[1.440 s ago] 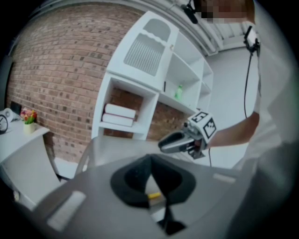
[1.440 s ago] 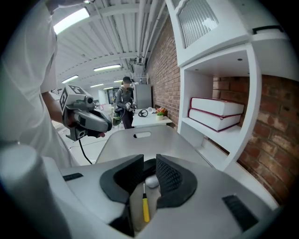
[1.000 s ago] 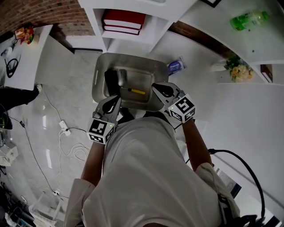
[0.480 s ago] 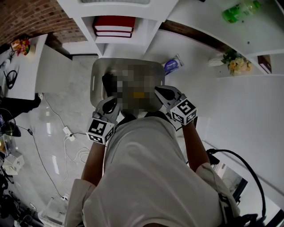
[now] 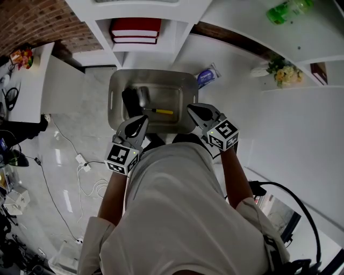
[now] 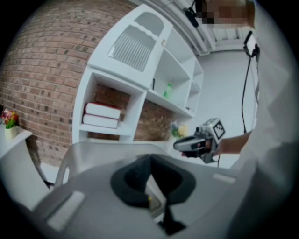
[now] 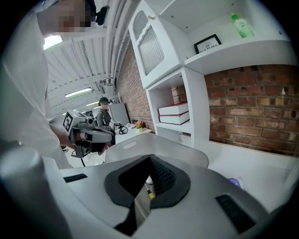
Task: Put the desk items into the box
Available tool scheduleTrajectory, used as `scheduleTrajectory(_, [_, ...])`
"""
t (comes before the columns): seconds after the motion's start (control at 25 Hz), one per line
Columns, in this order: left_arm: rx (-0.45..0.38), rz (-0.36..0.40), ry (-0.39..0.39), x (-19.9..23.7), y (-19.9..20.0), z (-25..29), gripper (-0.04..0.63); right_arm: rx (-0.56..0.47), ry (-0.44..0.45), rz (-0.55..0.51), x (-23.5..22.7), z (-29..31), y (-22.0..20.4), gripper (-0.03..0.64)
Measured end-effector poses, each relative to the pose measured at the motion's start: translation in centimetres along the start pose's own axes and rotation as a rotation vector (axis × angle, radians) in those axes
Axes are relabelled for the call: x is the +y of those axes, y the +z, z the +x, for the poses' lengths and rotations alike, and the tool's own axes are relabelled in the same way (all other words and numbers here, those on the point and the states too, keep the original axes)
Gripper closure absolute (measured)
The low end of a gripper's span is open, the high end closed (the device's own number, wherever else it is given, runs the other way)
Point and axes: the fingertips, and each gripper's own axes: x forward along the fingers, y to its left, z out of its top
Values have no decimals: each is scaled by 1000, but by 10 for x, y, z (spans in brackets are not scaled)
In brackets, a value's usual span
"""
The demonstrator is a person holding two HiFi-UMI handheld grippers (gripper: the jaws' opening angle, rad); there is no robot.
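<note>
A metal box (image 5: pixel 115 94) stands on the white desk. Inside it lie a black item (image 5: pixel 130 100) and a yellow-handled tool (image 5: pixel 161 111). My left gripper (image 5: pixel 141 122) hovers at the box's near rim, shut and empty. My right gripper (image 5: pixel 194 111) hangs at the near right corner, also shut with nothing in it. In the left gripper view the jaws (image 6: pixel 150 158) meet over the box (image 6: pixel 93 149), and the right gripper (image 6: pixel 198 140) shows beyond. In the right gripper view the closed jaws (image 7: pixel 150 158) frame the tool's yellow handle (image 7: pixel 149 195).
A blue packet (image 5: pixel 207 77) lies on the desk right of the box. Red books (image 5: pixel 135 27) sit in the shelf unit behind it. Flowers (image 5: pixel 282 72) and a green bottle (image 5: pixel 287 9) are at the far right. Cables (image 5: pixel 80 161) trail on the floor at the left.
The right gripper has shifted slightly along the box's near right corner and rolled a little. The left gripper and the things in the box stay as they were.
</note>
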Motion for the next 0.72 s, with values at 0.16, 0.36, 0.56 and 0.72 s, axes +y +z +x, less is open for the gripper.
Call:
scheduleTrajectory(0.16, [15, 13, -16, -4, -2, 2, 592, 1, -8, -4, -3, -4, 0, 614])
scheduleTrajectory(0.36, [27, 10, -13, -15, -5, 9, 592, 9, 1, -10, -12, -12, -1, 614])
scheduleTrajectory(0.56, [22, -16, 18, -29, -7, 25, 592, 29, 17, -24, -33, -23, -5, 614])
scheduleTrajectory(0.72, [19, -56, 61, -41, -9, 36, 592, 51, 46, -31, -54, -31, -7, 614])
